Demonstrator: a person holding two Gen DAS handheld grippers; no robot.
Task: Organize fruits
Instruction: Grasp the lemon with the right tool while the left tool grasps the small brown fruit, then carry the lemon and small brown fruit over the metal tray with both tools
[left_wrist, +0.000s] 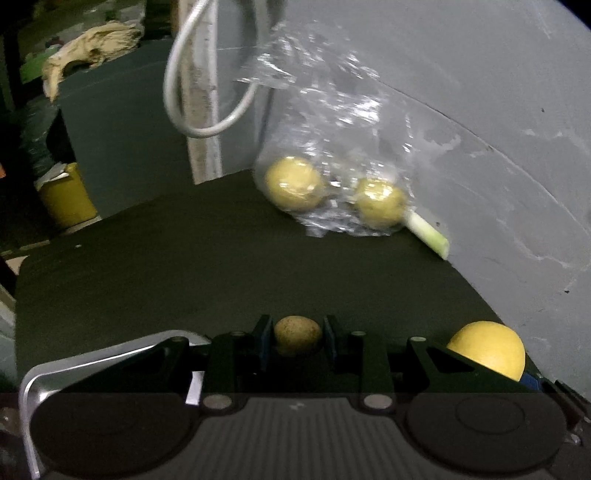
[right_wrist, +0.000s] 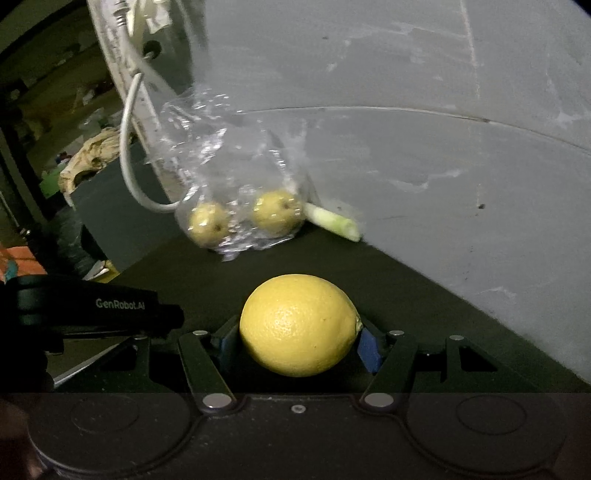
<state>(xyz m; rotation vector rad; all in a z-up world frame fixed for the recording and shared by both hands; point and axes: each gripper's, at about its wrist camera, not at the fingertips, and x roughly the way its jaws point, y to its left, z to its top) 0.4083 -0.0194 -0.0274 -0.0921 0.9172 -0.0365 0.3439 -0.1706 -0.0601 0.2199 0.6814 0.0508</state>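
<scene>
Two grippers: each grips one fruit above a dark tabletop (left_wrist: 147, 266).
Left gripper (left_wrist: 297, 334): jaws clenched on a small brownish fruit (left_wrist: 297, 334); only its upper half shows between the blue pads, and its kind is hard to make out.
Left gripper's body: in the right wrist view a black housing (right_wrist: 92, 310) lettered "GenRobot.AI" enters from the left edge, cut off by the frame.
Right gripper (right_wrist: 299, 341): jaws closed around a lemon (right_wrist: 299, 325), its nipple end against the right blue pad; the underside is hidden by the fingers.
Lemon, left wrist view: a yellow dome at lower right, partly behind the linkage.
Clear plastic bag (left_wrist: 332, 129): stands at the back of the tabletop near the grey wall (left_wrist: 480, 92), blurred, holding two yellowish round fruits (left_wrist: 294, 183).
Green stalk (left_wrist: 428, 233): lies just beside the bag, against the wall; its near end is behind the bag.
Grey cable (left_wrist: 207, 122): loops left of the bag, top cut off.
</scene>
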